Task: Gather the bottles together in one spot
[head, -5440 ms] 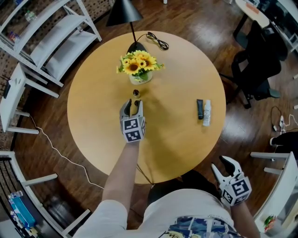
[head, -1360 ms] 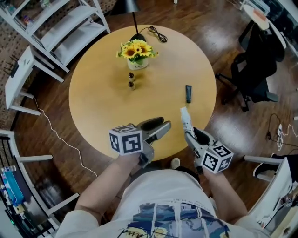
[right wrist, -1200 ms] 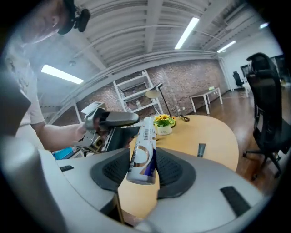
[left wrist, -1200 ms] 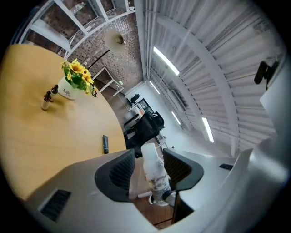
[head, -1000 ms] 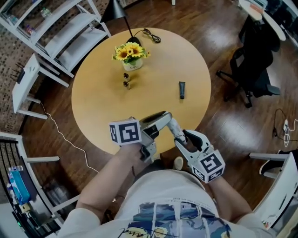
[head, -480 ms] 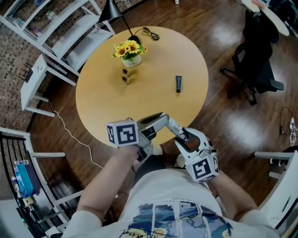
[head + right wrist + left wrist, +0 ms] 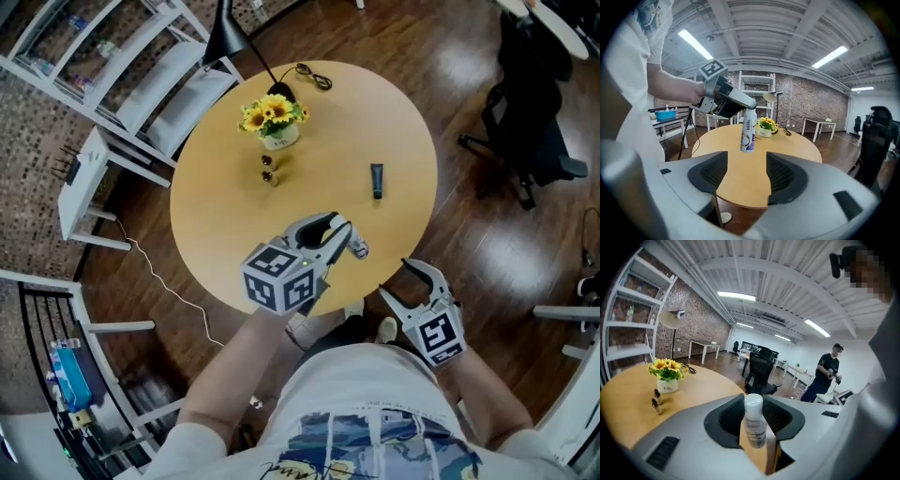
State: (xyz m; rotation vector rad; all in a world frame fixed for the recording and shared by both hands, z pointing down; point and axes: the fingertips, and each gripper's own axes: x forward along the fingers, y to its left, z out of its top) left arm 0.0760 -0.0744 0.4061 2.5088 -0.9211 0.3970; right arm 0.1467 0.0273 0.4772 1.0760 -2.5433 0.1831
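While one bottle's point(image 7: 352, 246) held, two vials point(image 7: 266, 161) point(image 7: 270, 178) (one tube point(image 7: 376, 180))

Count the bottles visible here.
4: two small bottles by the flowers, a dark bottle lying on the table, a white bottle gripped by the left gripper, whose jaws just closed further. Others may be hidden.

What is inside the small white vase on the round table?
A bunch of yellow sunflowers with green leaves stands in the vase. The blooms cover its mouth and its wall is opaque, so the stems and any water inside cannot be seen.
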